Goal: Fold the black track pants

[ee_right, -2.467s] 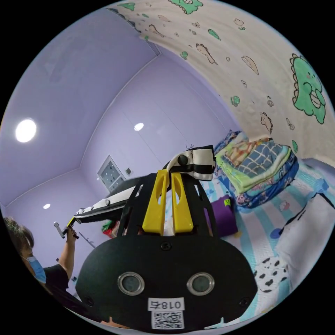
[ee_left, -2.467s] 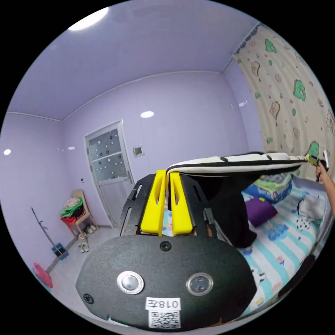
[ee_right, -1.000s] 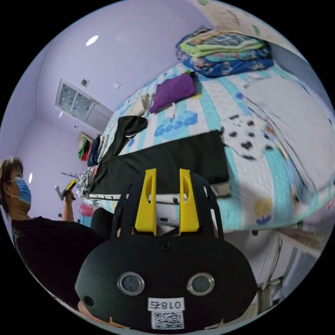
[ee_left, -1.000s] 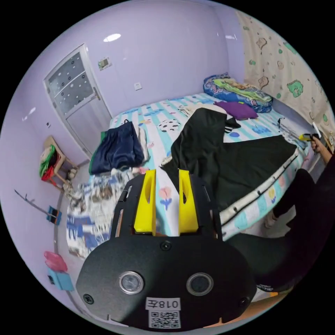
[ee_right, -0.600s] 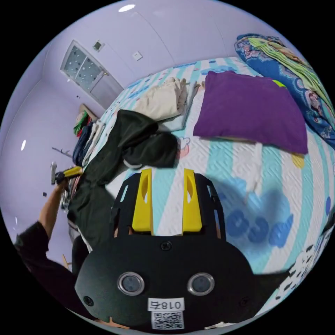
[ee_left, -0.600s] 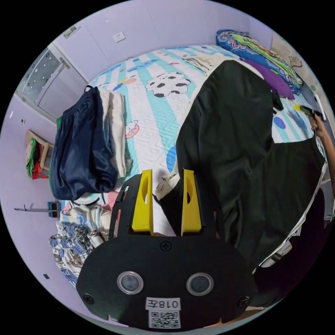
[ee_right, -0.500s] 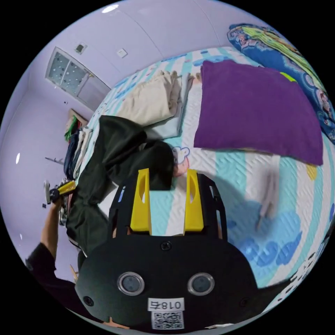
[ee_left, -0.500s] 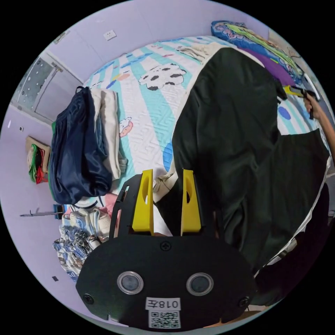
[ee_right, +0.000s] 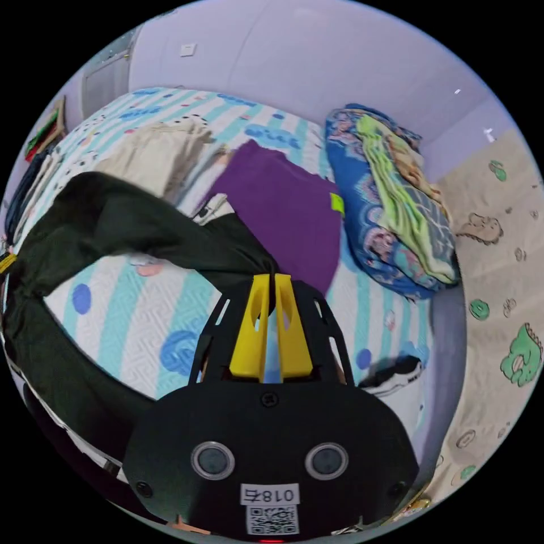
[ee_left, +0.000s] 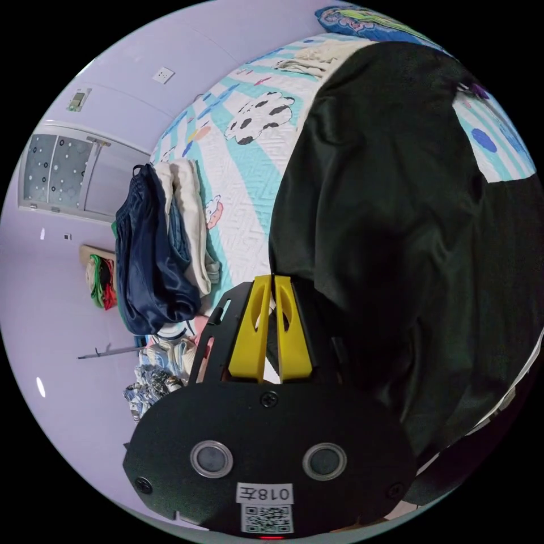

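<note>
Across the bed (ee_left: pixel 249 170), with its teal-striped white quilt, the black track pants (ee_left: pixel 396 215) lie spread, one broad part draped over the bed's near edge. In the left gripper view the left gripper (ee_left: pixel 271 280) has its yellow jaws drawn nearly together at the dark edge of the pants; fabric seems pinched between them, though the exact contact is hard to make out. Toward the far left edge of the bed sits a pile of clothes (ee_left: pixel 153 249), dark blue and cream pieces lying against each other, with a patterned heap just below it at the bed's corner.

In the right gripper view the right gripper (ee_right: pixel 272 277) also has its jaws close together, their tips at the end of a trouser leg that runs from there across the quilt toward the left. Just beyond the tips lies a purple cloth (ee_right: pixel 283 215), touching the pants' end. Beside it, against the wall, is a stack of folded blankets (ee_right: pixel 391 204) in blue and green. Cream clothes (ee_right: pixel 153 147) lie farther back on the quilt. A curtain (ee_right: pixel 498 255) with green cartoon figures hangs along the bed's right side.
</note>
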Action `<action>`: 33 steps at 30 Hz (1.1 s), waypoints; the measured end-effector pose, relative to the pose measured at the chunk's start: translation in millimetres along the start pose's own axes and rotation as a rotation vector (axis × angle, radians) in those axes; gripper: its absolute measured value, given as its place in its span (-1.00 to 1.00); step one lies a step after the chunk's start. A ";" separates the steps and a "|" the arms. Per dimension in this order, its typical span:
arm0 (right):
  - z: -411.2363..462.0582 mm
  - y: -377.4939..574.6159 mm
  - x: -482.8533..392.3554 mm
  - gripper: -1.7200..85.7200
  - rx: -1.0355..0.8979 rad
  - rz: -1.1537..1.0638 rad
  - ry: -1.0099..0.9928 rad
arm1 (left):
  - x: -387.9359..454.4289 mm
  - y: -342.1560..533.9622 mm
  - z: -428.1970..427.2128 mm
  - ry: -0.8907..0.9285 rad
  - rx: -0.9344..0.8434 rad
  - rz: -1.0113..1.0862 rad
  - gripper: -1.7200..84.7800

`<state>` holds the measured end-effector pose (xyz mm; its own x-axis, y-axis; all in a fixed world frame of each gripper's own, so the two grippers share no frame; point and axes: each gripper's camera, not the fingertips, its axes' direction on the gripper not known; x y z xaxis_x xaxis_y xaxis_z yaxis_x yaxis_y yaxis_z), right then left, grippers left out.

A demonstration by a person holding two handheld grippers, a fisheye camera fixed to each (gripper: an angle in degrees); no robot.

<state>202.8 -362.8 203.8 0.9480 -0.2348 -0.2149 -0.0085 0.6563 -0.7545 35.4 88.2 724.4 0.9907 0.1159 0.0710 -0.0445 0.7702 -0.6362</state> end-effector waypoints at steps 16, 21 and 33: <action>-50.3 -34.8 9.4 -0.71 0.175 0.200 -0.545 | -40.1 -9.1 -6.9 0.104 0.174 -0.051 -0.73; -46.9 -122.8 -21.3 -0.70 0.065 0.245 -0.482 | -27.9 -34.8 14.8 0.099 0.143 0.022 -0.72; -105.0 -207.7 -36.4 -0.70 -0.031 0.261 -0.338 | -18.9 -41.8 30.3 0.057 0.137 0.128 -0.72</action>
<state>136.6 -565.9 303.2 0.9638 0.1879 -0.1894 -0.2664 0.6392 -0.7214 14.6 72.8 772.8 0.9814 0.1855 -0.0499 -0.1837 0.8302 -0.5263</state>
